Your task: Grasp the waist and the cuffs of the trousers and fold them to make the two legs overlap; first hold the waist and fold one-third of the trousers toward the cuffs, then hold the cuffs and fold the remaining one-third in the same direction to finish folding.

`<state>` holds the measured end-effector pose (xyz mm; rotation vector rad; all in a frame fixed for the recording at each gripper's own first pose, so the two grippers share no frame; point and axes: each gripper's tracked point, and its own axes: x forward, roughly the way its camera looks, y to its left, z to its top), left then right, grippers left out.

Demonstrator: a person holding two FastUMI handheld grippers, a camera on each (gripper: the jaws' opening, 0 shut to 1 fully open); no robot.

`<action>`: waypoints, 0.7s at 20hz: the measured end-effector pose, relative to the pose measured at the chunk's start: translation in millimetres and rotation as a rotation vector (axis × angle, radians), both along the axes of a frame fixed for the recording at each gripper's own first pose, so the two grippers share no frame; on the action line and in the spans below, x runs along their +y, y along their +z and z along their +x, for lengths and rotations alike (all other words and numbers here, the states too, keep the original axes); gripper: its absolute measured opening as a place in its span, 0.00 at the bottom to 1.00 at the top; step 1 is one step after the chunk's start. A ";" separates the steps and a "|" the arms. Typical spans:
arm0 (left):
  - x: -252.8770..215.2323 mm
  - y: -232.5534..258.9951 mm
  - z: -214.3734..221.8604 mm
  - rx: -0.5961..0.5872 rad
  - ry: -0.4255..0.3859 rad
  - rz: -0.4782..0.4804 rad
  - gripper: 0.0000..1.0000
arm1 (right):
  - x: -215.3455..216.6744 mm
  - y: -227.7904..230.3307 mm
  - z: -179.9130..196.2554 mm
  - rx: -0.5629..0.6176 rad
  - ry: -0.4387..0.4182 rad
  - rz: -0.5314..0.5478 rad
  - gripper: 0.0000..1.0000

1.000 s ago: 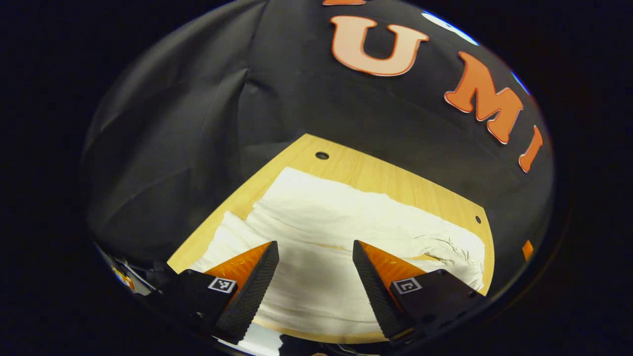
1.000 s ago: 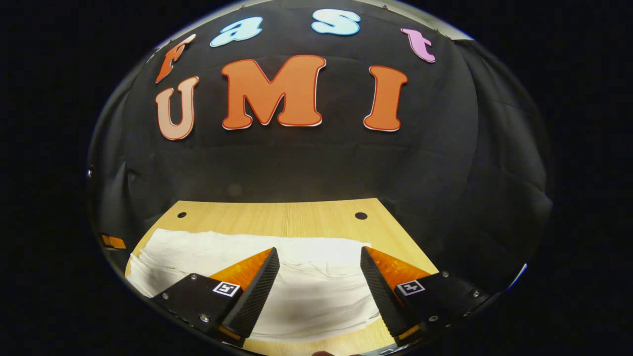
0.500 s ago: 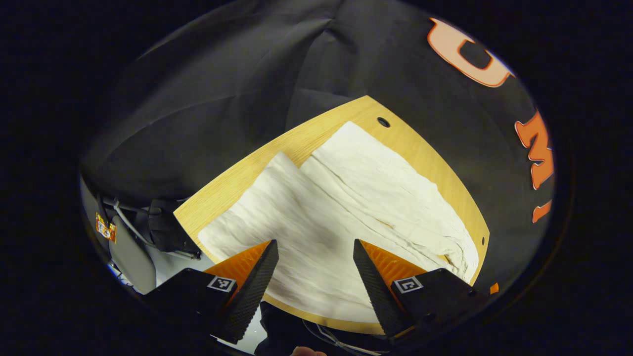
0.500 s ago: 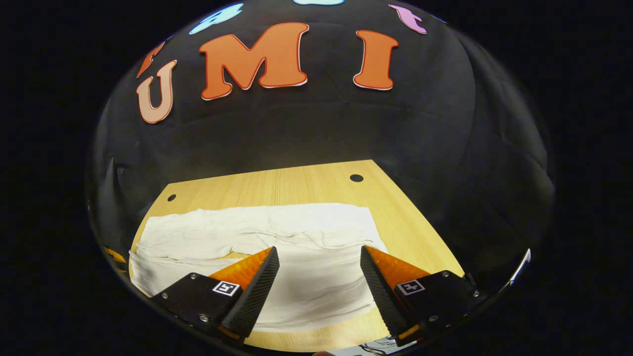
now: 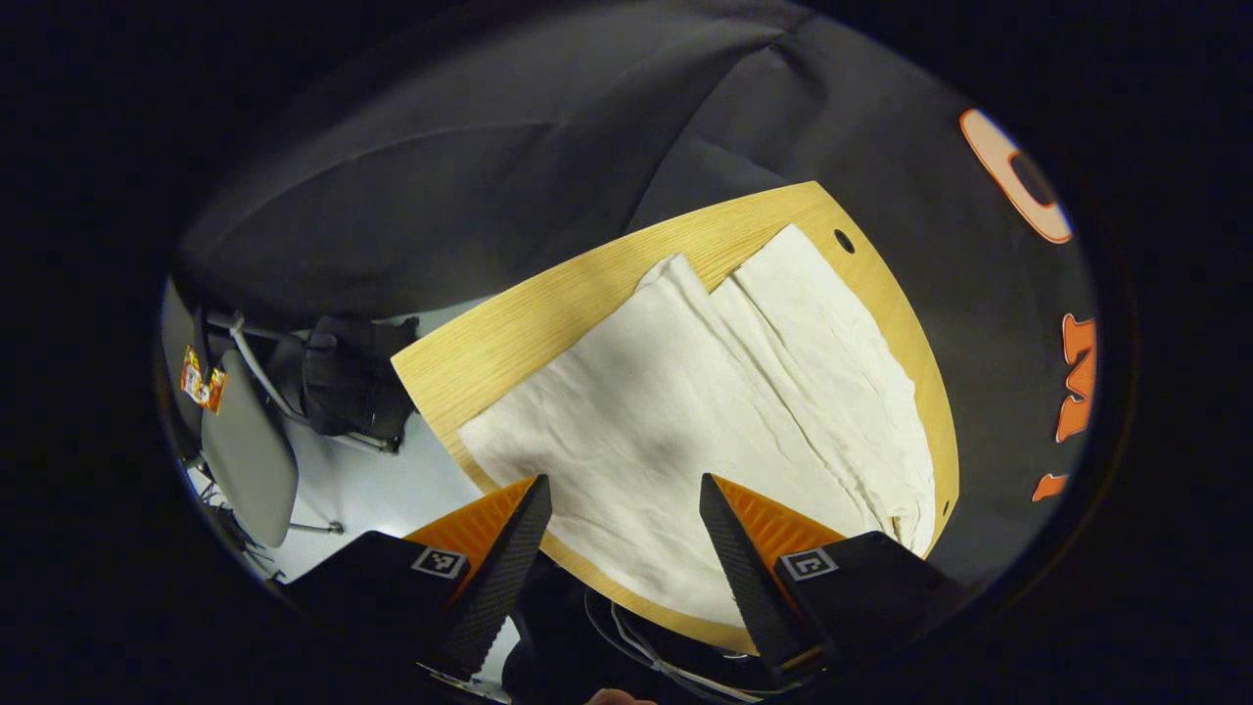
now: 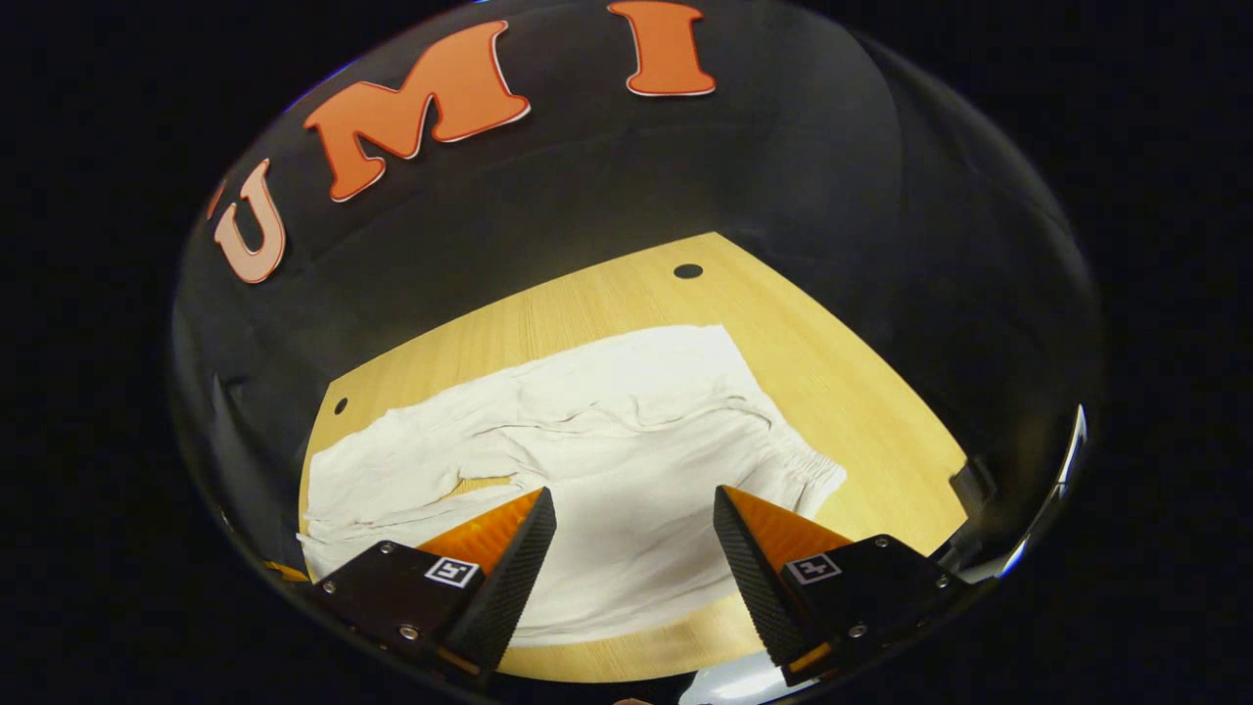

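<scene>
White trousers [image 5: 705, 411] lie spread flat on a light wooden table [image 5: 548, 313], the two legs side by side with their cuffs [image 5: 685, 279] towards the far end in the left gripper view. In the right gripper view the trousers [image 6: 607, 441] show their gathered waist [image 6: 803, 470] at the right. My left gripper [image 5: 625, 524] hovers open above the near edge of the cloth, holding nothing. Over the near leg hangs my right gripper [image 6: 634, 534], also open with nothing between its fingers.
Small round holes mark the table's far corners [image 6: 688, 270] [image 5: 844, 241]. Beyond the table's left end, the left gripper view shows a grey chair [image 5: 250, 441] and a dark bag [image 5: 352, 377] on a pale floor. Cables [image 5: 646, 651] hang below the near table edge.
Both grippers have risen and drawn back from the trousers, so more of the table shows. The left gripper's view has swung left, bringing the chair and floor into sight. The cloth has not moved.
</scene>
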<state>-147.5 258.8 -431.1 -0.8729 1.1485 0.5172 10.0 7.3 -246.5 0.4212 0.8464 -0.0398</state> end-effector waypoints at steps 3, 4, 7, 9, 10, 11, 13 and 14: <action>4.5 -11.2 -14.5 0.009 0.007 -0.029 1.00 | -1.4 -11.2 -7.1 0.036 -0.029 0.060 0.98; 8.7 -13.9 -17.3 0.007 0.011 -0.031 1.00 | -2.0 -15.2 -10.5 0.045 -0.038 0.072 0.98; 12.4 -20.1 -26.0 -0.004 0.035 -0.061 1.00 | -5.4 -21.8 -18.7 0.066 -0.053 0.091 0.99; 16.0 -26.3 -31.8 -0.001 0.045 -0.083 1.00 | -5.5 -25.0 -22.8 0.073 -0.059 0.097 0.99; 18.6 -29.2 -33.2 -0.009 0.045 -0.088 1.00 | -6.2 -26.3 -26.6 0.076 -0.063 0.101 0.99; 20.7 -31.2 -34.4 -0.017 0.051 -0.095 1.00 | -7.1 -27.0 -28.9 0.078 -0.066 0.108 0.99; 27.5 -35.0 -35.5 -0.041 0.077 -0.112 1.00 | -5.6 -28.7 -35.2 0.087 -0.072 0.118 0.98; 31.6 -36.9 -37.3 -0.042 0.090 -0.122 1.00 | -6.3 -29.4 -36.7 0.090 -0.073 0.121 0.99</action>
